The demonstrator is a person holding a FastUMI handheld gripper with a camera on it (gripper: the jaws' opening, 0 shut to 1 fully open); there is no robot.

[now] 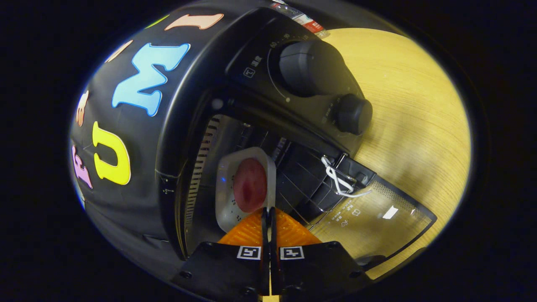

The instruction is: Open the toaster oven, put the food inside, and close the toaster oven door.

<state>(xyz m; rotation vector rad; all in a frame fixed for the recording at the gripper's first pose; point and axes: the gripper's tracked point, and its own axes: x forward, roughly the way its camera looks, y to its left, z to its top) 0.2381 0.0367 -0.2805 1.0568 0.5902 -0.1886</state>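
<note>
I'm holding the gripper (268, 218) at the mouth of the toaster oven (201, 126), view rolled hard sideways. Fingers are pinched nearly together, clamping the near rim of the white tray (226, 209) just ahead of them at 12 o'clock; both seem to be pressing on that edge, though contact itself is tiny.

Contents: the tray is carrying one reddish rounded piece of food (250, 184), sitting about mid-tray. The tray is resting inside the cavity on the wire rack (302, 184), so I'm judging the food as basically in.

The glass door (377, 218) is lying fully open at 3 o'clock from the fingers, over the wooden table (419, 105). A white cord loop (340, 180) is hanging at the door hinge. Two knobs (310, 67) are sitting on the control panel at 1 o'clock.

Risks from here:
- Pulling back without releasing drags the tray out again.
- Releasing while tilted could let the food roll off.
- Tray left too near the front would be blocking the door from closing.
- The cord could be snagging the fingers when I'm reaching for the door.
</note>
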